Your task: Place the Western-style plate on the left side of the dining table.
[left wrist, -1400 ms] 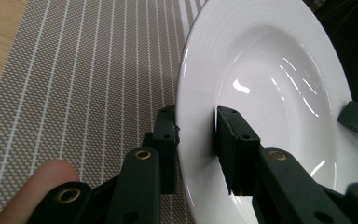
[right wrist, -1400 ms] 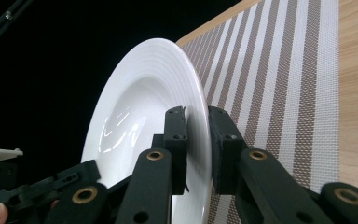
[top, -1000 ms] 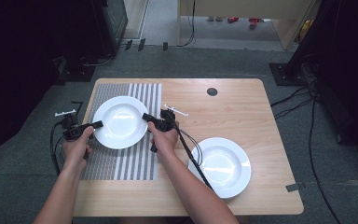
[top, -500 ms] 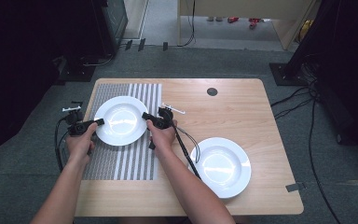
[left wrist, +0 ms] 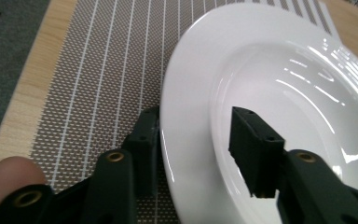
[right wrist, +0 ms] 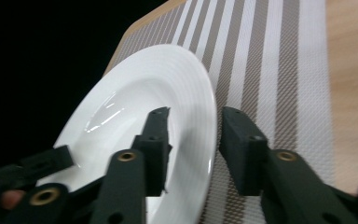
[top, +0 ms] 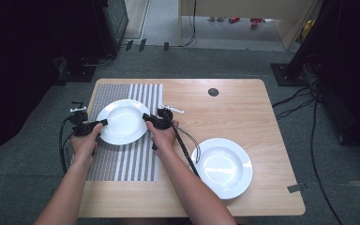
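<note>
high view: overhead, facing forward-down | gripper views: close, opposite sides, sharing plate [left wrist: 270,93]

Both grippers' jaws have just opened off the plate [top: 121,121] rim, apparently releasing it.

I'm seeing a glossy white ceramic plate [left wrist: 270,88], a woven matt placemat [left wrist: 98,70], pale wood tabletop [top: 243,112], matt black plastic tongs [left wrist: 193,149].
</note>
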`<state>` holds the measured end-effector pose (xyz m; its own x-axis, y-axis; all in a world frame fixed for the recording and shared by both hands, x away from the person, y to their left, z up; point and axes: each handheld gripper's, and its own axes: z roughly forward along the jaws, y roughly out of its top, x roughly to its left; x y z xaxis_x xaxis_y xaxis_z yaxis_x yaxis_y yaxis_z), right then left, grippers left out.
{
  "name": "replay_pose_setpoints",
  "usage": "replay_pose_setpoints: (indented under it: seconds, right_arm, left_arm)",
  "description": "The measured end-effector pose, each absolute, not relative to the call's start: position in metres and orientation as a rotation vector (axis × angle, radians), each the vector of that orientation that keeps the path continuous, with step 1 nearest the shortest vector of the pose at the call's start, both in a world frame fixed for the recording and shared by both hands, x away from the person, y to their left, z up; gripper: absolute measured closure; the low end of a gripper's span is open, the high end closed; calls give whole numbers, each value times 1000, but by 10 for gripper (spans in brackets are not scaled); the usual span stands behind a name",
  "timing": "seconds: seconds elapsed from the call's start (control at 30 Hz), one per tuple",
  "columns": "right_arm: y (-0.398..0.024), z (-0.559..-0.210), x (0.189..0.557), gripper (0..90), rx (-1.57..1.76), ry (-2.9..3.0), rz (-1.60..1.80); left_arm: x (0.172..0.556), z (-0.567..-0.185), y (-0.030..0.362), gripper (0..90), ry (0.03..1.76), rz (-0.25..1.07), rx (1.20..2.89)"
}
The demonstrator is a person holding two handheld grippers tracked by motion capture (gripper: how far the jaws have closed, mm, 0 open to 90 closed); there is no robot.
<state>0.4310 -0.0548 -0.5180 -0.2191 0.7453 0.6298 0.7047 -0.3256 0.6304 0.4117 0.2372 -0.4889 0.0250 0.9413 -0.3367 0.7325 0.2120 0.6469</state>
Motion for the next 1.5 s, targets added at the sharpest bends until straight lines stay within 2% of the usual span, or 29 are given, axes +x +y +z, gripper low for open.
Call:
replay_pose_setpoints:
  seconds: [0.1, 0.2, 0.23, 0.4, 0.53, 0.63, 0.87, 1.5]
  right_arm:
    - [-62, -509, 429, 561, 1879, 1802, 1597]
    - [-71, -499, 425, 556, 1861, 1795, 1631]
    - [-76, -490, 422, 527, 1821, 1823, 1654]
    - [-92, -470, 410, 500, 1678, 1879, 1630]
    - [-105, -456, 402, 495, 1669, 1908, 1658]
    - [-120, -444, 389, 396, 1632, 1914, 1652]
    - [-145, -431, 368, 284, 1531, 1978, 1685]
    - [-242, -423, 318, 259, 1516, 1881, 1671]
  left_arm:
    - [408, -482, 235, 432, 1746, 397, 1559]
    - [401, -473, 230, 361, 1736, 455, 1577]
    - [398, -471, 229, 323, 1726, 459, 1586]
    - [386, -464, 224, 258, 1692, 454, 1602]
    - [374, -459, 220, 244, 1657, 448, 1588]
    - [368, -455, 217, 237, 1623, 470, 1604]
    - [349, -445, 212, 234, 1579, 491, 1634]
    - [292, -437, 188, 224, 1477, 514, 1627]
